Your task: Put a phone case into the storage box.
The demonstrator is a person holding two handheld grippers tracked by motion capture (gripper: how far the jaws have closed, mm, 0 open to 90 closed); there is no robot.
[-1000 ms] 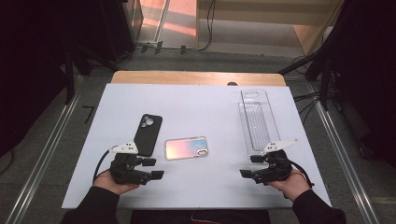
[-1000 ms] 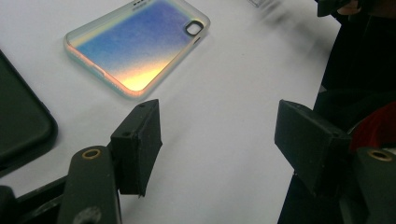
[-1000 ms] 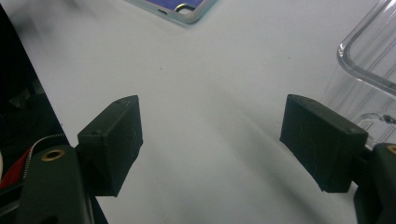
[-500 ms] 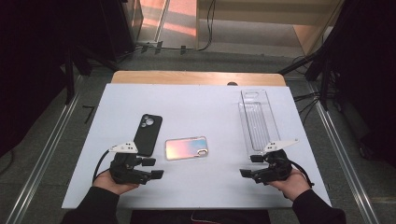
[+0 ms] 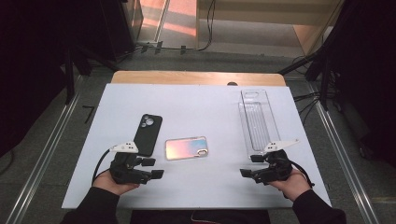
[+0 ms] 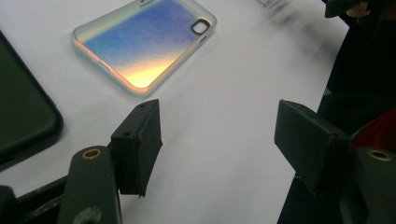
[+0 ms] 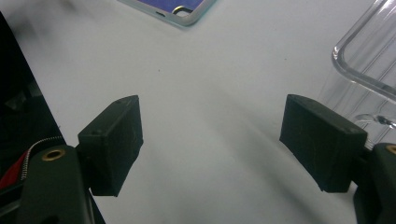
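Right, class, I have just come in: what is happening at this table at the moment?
A person sits at a white table with a gripper in each hand. The left gripper rests near the front edge, just below a black phone case and an iridescent phone case. The right gripper rests at the near end of a clear plastic tray. Both grippers are open and hold nothing; nothing has been picked up yet.

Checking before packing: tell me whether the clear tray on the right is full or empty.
Empty. Through the clear tray only the white table shows; nothing lies in it.
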